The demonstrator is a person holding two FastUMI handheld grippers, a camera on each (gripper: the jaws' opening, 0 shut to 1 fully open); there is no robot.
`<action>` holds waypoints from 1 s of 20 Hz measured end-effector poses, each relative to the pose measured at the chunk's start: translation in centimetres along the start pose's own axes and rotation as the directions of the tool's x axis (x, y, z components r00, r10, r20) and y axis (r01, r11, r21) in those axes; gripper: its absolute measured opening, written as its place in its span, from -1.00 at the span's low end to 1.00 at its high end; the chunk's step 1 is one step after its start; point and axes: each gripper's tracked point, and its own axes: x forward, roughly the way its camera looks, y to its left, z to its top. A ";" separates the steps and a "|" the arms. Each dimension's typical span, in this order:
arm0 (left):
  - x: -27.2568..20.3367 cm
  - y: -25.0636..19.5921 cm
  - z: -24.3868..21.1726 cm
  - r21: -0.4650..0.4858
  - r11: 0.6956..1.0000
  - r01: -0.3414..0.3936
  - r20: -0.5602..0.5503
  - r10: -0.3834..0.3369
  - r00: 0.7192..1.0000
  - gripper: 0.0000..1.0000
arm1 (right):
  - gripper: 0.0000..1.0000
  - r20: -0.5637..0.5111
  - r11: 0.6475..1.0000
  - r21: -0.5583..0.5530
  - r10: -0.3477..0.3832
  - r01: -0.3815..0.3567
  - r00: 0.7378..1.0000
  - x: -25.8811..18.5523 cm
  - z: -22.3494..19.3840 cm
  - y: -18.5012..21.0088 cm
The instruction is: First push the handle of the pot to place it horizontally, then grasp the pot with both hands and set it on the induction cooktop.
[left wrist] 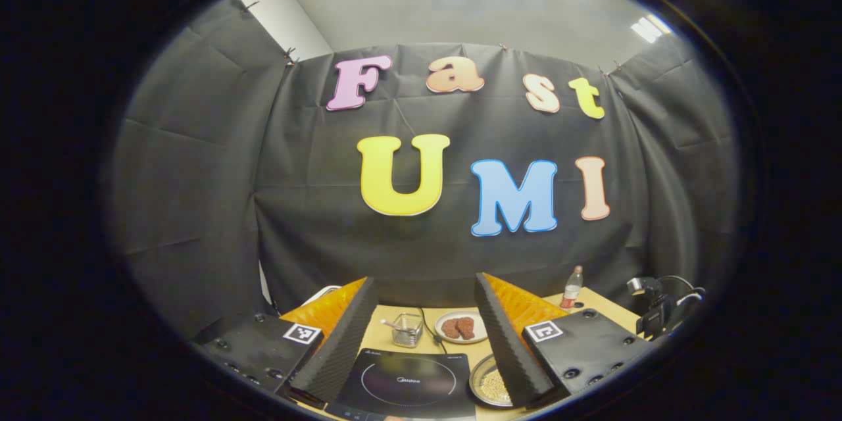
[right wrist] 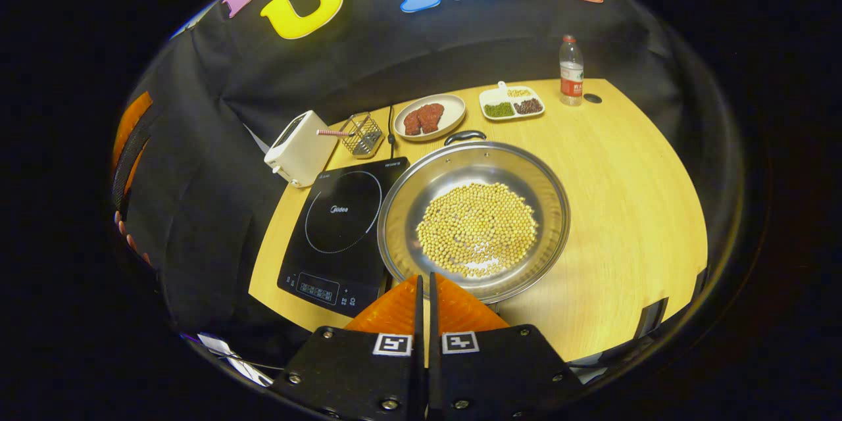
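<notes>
On wood-grain table (right wrist: 625, 197), round steel pot (right wrist: 526, 171)

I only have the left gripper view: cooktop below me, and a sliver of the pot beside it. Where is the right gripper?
Observer: The right gripper has its fingers together, at the pot's near rim.
Operator: Is the pot on the cooktop yet?
Observer: No. It sits on the table beside the induction cooktop, its rim at the cooktop's edge.
Operator: Any handle visible?
Observer: A dark loop handle at the far rim, toward the plate of meat.
</notes>
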 end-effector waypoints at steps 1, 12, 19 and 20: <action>0.0 0.3 -0.2 -0.001 1.000 -0.004 -0.003 0.004 1.000 0.90 | -0.94 -0.021 1.000 0.000 0.003 -0.003 1.000 0.4 -0.5 0.0; -0.7 2.2 -1.4 0.020 0.999 -0.047 -0.049 0.048 0.998 0.90 | -0.95 -0.180 1.000 0.015 0.005 -0.003 0.984 4.9 -4.9 0.5; -1.1 2.6 -2.2 0.029 0.998 -0.060 -0.069 0.062 0.996 0.97 | -0.94 -0.222 0.999 0.015 -0.035 0.039 0.974 7.1 -6.4 -0.3; -1.0 2.5 -2.2 0.031 0.998 -0.057 -0.071 0.059 0.996 0.97 | -0.94 -0.227 0.998 0.022 -0.047 0.053 0.973 7.3 -6.5 -0.6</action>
